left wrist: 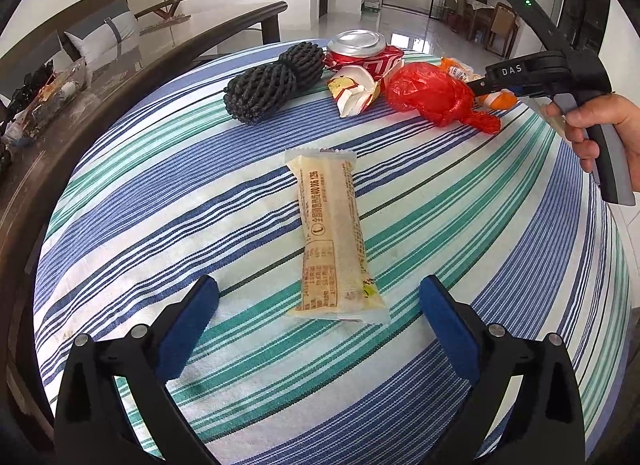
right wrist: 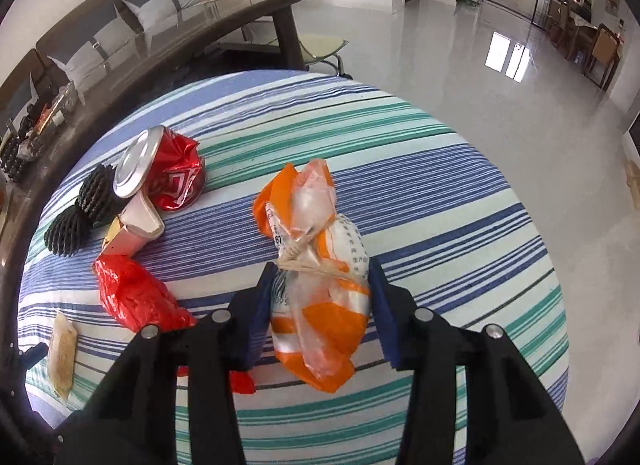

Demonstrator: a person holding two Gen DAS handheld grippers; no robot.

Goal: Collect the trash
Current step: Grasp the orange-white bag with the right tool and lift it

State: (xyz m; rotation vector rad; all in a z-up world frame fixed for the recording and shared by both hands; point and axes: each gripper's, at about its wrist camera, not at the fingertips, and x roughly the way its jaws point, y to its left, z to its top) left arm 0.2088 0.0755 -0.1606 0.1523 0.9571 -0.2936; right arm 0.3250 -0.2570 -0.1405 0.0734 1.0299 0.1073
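We hold our left tongs (left wrist: 318, 301) spread wide above the striped cloth of the desk (left wrist: 160, 225), gripping nothing; between the blue pads lies the near end of a pale yellow snack wrapper (left wrist: 334, 241), flat on the cloth with bare fabric on either side of it. Our right tongs (right wrist: 320, 285) are closed on an orange-and-clear plastic bag (right wrist: 316, 305) tied with string, the pads pressing its two flanks. No earlier view is given, so we say nothing of how they got there.

Just left of that bag sits a crumpled red plastic bag (right wrist: 132, 293), close against the right tongs' left finger. Beyond it, a bent white paper cup (right wrist: 136, 229) touches a crushed red drink can (right wrist: 168, 173), and a black foam net sleeve (right wrist: 84, 213) lies beside them near the cloth's left edge. These pieces crowd the far left part of the desk; the far right part is open stripes up to the rounded edge.

Past the edge, a dark wooden table (right wrist: 160, 61) runs along the left, with a sofa (right wrist: 100, 25) behind it. To the right the glossy floor (right wrist: 440, 65) stretches away towards a dining area.

In the left view, a hand (left wrist: 612, 133) grips the right tool's handle at the desk's right edge.
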